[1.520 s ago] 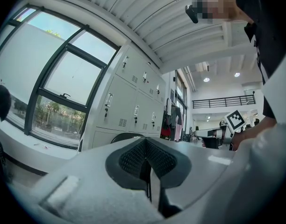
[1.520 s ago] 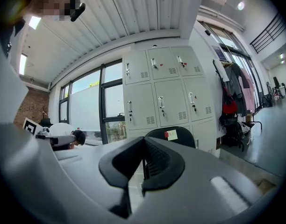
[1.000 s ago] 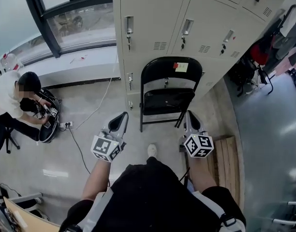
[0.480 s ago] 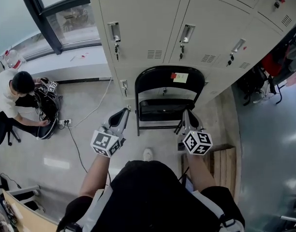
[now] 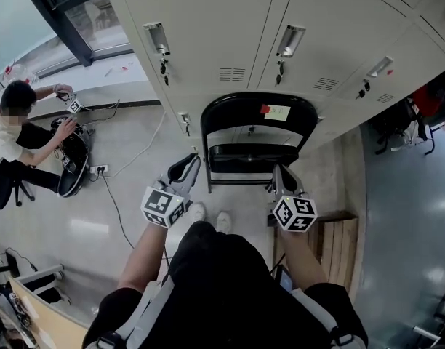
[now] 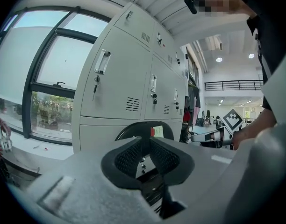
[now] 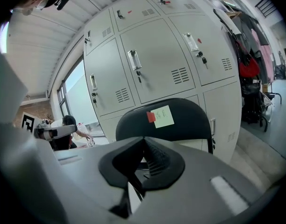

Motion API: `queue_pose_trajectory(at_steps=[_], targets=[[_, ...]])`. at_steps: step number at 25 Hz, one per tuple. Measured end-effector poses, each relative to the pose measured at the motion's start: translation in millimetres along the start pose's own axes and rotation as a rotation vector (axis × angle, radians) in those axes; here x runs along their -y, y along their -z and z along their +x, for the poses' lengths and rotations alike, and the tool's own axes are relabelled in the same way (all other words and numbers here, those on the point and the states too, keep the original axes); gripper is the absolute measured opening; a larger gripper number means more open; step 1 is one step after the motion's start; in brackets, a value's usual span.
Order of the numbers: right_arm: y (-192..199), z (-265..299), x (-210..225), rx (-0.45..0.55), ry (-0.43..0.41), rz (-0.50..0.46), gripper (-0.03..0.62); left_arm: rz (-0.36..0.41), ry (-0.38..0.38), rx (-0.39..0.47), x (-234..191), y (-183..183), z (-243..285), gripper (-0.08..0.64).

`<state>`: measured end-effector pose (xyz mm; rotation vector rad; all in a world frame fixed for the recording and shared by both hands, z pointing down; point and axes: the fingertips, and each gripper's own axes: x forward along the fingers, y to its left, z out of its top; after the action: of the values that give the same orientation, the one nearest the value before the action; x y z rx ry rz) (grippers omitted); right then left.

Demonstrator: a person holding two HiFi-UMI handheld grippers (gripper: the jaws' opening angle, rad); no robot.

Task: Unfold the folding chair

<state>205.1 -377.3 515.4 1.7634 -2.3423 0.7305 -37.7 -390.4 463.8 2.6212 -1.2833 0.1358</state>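
Note:
A black folding chair stands folded against grey lockers, with a red and a yellow note on its backrest. My left gripper points at the chair's left leg and stops short of it. Its jaws have just been opening, and a narrow gap with nothing in it shows in the left gripper view. My right gripper is shut and empty beside the chair's right leg. In the right gripper view the backrest fills the space just ahead.
A person sits on the floor at the left with a dark bag and cables. A cable runs across the floor. A wooden pallet lies to the right. My shoes are just short of the chair.
Both grippers have moved forward and down towards the chair, which now looks nearer. The left jaws have parted slightly. The person at the left has shifted.

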Motion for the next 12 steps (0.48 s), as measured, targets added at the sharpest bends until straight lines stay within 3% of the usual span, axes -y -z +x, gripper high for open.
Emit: queue_pose_trajectory(at_steps=[4,9,12], targets=[[10.0,18.4,1.0,-0.032,0.017,0.019,0.005,-0.002,0.027,-0.037,-14.3,10.0,23.1,0.093],[25.1,40.8,-3.4,-0.065,0.036,0.056,0.005,-0.08,0.07,-0.107,-41.1,29.6,53.1,0.159],[35.3,54.7,-5.9,-0.088,0.05,0.063,0.005,-0.041,0.098,-0.175,-54.8,45.5,72.6,0.194]])
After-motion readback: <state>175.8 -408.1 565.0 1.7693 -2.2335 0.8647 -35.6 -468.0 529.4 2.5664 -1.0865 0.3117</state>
